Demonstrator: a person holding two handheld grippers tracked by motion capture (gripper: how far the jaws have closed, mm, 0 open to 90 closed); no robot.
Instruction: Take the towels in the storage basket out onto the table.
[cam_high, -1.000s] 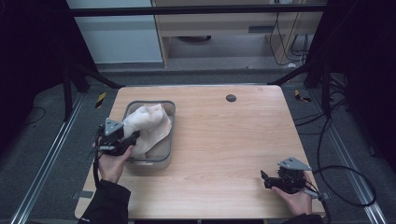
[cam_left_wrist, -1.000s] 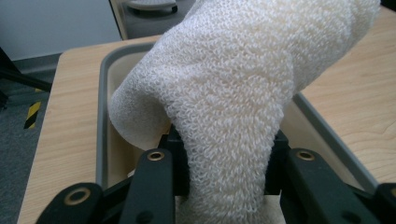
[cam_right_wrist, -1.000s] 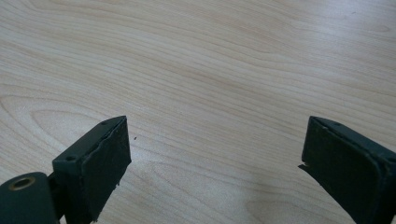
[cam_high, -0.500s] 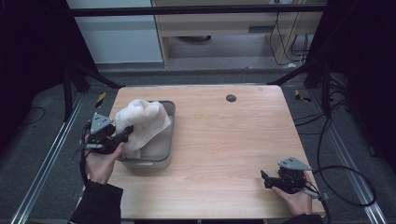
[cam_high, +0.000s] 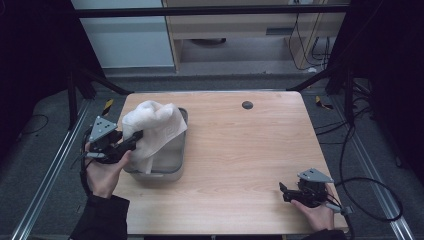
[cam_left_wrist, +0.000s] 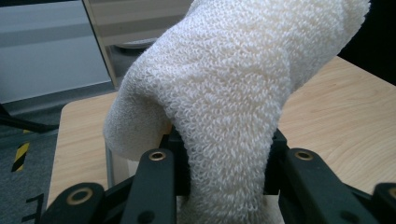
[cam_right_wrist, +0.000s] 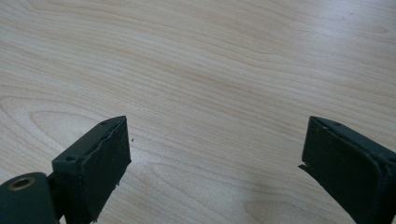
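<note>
A white terry towel (cam_high: 152, 125) hangs bunched over the grey metal bin (cam_high: 172, 167) at the table's left side. My left gripper (cam_high: 134, 137) is shut on the towel's left fold and holds it lifted above the bin. In the left gripper view the towel (cam_left_wrist: 224, 98) bulges up between the black jaws, hiding the fingertips. My right gripper (cam_high: 284, 192) rests low at the table's front right, open, with bare wood between its pads (cam_right_wrist: 100, 163).
The wooden table (cam_high: 250, 145) has a round black grommet (cam_high: 247, 105) near its far edge. Black frame bars and cables run beside the table on both sides. A cable (cam_high: 370, 200) loops off the right gripper.
My left gripper has pulled the towel up and to the left, lifting more of it out of the bin. The right gripper has stayed put.
</note>
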